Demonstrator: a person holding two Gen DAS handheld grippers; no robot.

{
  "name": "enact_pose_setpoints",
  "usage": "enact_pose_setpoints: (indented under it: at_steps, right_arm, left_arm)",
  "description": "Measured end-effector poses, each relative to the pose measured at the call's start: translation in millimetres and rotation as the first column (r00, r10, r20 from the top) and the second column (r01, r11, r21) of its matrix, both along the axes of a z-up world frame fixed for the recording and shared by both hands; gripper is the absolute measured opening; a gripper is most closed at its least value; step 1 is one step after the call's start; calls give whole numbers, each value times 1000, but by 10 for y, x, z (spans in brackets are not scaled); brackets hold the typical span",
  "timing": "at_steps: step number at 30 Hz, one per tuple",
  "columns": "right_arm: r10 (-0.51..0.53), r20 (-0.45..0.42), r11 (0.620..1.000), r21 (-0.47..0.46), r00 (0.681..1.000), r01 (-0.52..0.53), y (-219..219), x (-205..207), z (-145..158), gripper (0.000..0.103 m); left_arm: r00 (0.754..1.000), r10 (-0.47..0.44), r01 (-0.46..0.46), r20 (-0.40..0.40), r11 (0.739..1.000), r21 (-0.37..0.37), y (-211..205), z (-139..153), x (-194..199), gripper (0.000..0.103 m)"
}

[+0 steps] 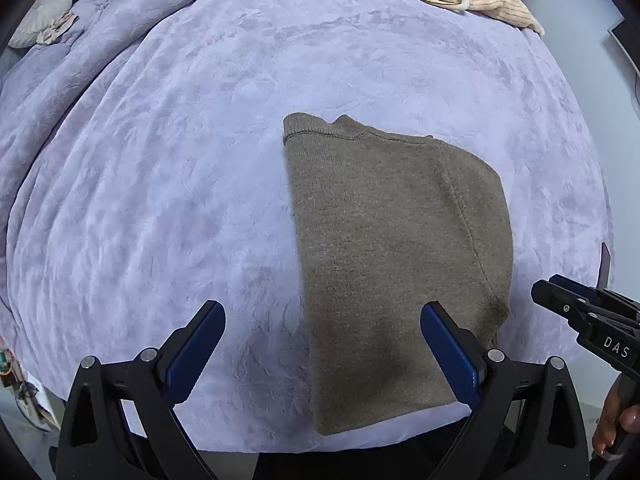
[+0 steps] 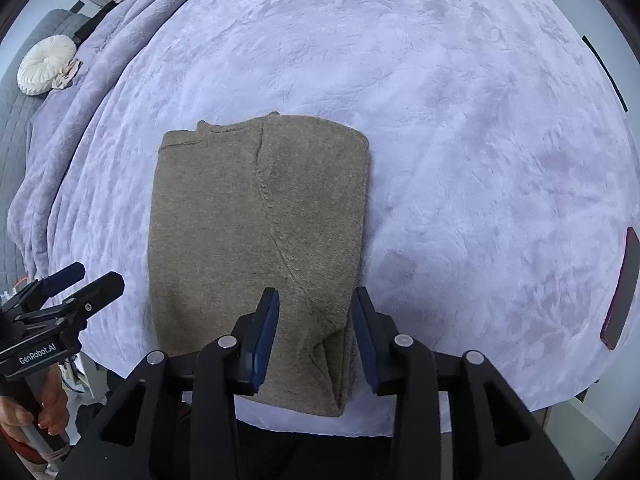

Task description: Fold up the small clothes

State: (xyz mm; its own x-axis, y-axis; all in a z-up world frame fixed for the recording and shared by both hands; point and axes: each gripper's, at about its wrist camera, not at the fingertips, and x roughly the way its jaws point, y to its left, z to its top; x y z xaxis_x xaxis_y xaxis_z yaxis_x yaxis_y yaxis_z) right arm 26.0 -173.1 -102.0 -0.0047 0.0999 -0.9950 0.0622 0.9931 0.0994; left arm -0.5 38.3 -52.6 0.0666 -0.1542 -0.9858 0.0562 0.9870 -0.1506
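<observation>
the folded brown sweater [image 2: 256, 248] lies flat on the lavender blanket [image 2: 460, 160] covering the bed, near its front edge. above the sweater's near right corner, the right gripper [image 2: 316, 340] hangs with jaws partly apart, gripping nothing. above its left edge, the left gripper [image 1: 322, 352] stands wide open, empty.
</observation>
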Motion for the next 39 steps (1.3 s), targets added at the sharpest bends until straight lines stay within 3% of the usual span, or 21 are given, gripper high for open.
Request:
enact_pose_setpoints:
  at_steps: [3,5,7,20,39]
  right_arm:
    - [9,5,1000,-3,1000,-9,98,55,51,50]
    - [7,11,1000,-1,1000,-7,129,76,75,70]
    - [-1,18,1000,12,1000,0,158,93,92,82]
    - [29,16,991,-128,999,-27,289,164,163,84]
    - [13,0,991,-135,1000,-13,310,130,135,85]
  left_arm:
    - [1000,4,-4,-19,1000,-2,17,10,4,99]
    - [1000,18,-18,-26,1000,-5,43,-2,2,98]
    - [999,30,-30,-22,1000,7,65,0,-2,98]
    - [1000,4,-5,4,997,75,34,71,16,99]
    - [1000,-7,6,8,995,97,7,106,2,98]
